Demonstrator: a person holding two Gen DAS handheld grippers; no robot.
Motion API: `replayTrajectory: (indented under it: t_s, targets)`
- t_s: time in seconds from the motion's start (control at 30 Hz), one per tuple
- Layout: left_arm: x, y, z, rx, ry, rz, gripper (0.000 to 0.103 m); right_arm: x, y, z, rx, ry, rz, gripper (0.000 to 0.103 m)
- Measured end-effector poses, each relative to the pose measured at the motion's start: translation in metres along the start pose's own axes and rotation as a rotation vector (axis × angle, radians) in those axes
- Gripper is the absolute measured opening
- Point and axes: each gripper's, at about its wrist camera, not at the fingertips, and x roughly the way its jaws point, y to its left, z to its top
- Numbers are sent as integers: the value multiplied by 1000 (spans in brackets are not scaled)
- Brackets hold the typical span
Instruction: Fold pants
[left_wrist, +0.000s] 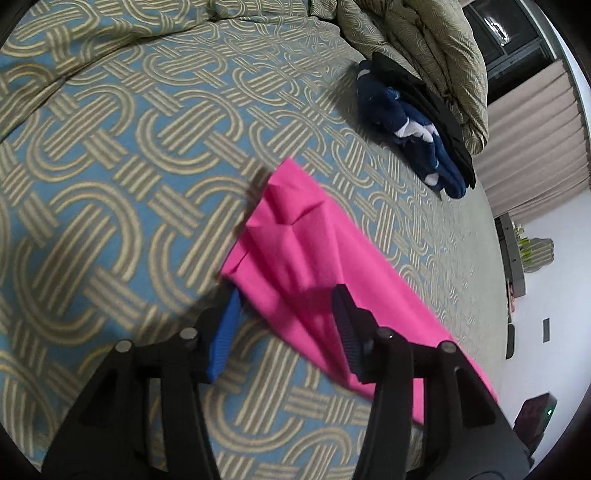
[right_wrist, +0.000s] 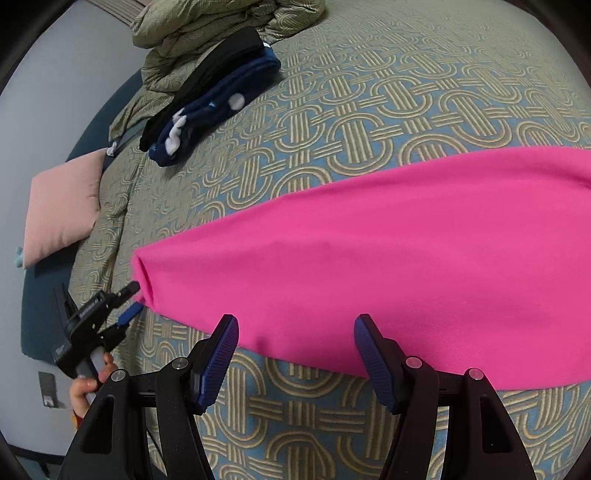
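Left claw (left_wrist: 288, 317) astride pink pants (left_wrist: 295, 251)

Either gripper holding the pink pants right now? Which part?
Nothing held. Left gripper jaws stand open around the pink pants end edge; right gripper open at the long edge.

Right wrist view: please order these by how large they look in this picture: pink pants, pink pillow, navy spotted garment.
1. pink pants, by far the largest, though also nearest the camera.
2 and 3. pink pillow and navy spotted garment look alike; I do not rank them.
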Motion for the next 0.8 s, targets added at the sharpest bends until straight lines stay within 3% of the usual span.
replayTrajectory:
  t_s: [0.1,0.13,0.17,0.2,0.4,0.6,0.7,0.8]
  targets:
    - [3,1,4,-26,-4,-39,52,2,-1,1,10,6,-11,66]
    - [4,1,4,-29,-5,-59,38,3,-1,0,11,10,-12,66]
    - [6,-1,5,-26,0,-73,10,4,-3,0,10,14,-13,66]
    - [8,-3,6,-23,6,-73,8,5,-3,0,10,17,-16,66]
    - [-11,-24,5,27,-58,-83,7,4,-10,-1,28,17,-1,66]
    - [-36,-108,-8,227,-96,-139,7,-8,-29,-2,70,-19,36,66]
    - [-37,-163,-34,371,-60,-197,7,-17,-48,-5,109,-43,49,66]
    - [-18,-225,-81,538,38,-247,7,-29,-67,-8,156,-72,56,66]
